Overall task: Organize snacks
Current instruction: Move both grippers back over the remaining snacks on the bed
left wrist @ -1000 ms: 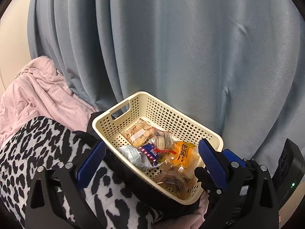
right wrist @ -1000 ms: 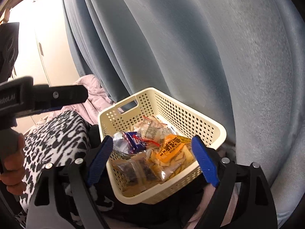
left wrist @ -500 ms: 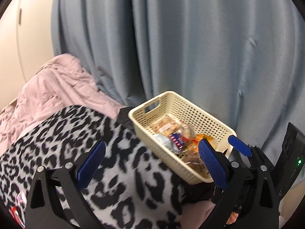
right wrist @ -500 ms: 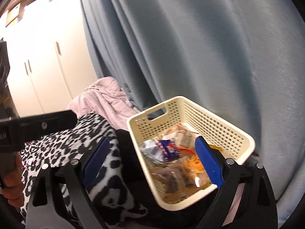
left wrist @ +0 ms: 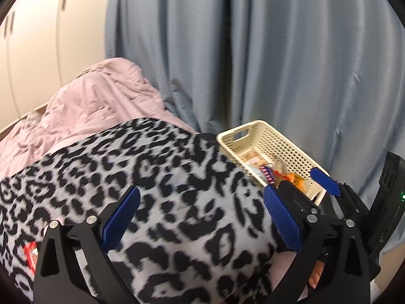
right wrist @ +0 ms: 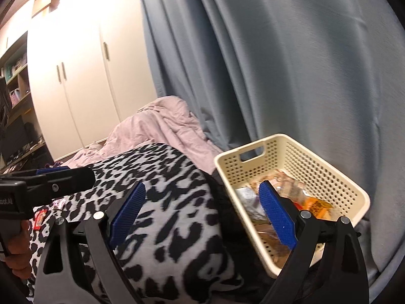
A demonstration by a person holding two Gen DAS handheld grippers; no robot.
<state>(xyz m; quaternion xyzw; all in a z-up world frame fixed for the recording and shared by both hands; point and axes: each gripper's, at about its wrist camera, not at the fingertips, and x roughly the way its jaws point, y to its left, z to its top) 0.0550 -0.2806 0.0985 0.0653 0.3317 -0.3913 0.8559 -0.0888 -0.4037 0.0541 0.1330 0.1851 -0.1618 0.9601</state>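
Perforated cream basket (right wrist: pixel 326 167) (crinkly snack packets (right wrist: pixel 312 204)) beside leopard-print blanket (right wrist: pixel 177 202).

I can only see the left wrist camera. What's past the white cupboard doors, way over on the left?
Observer: The right wrist view shows open shelves with books, beside the cupboard.
Operator: Is anything on top of the cupboard?
Observer: Yes, a tan box sits up there, near the ceiling.
Operator: Who's holding my left tool?
Observer: A hand grips the handle of the left tool. You can't see that from your camera.
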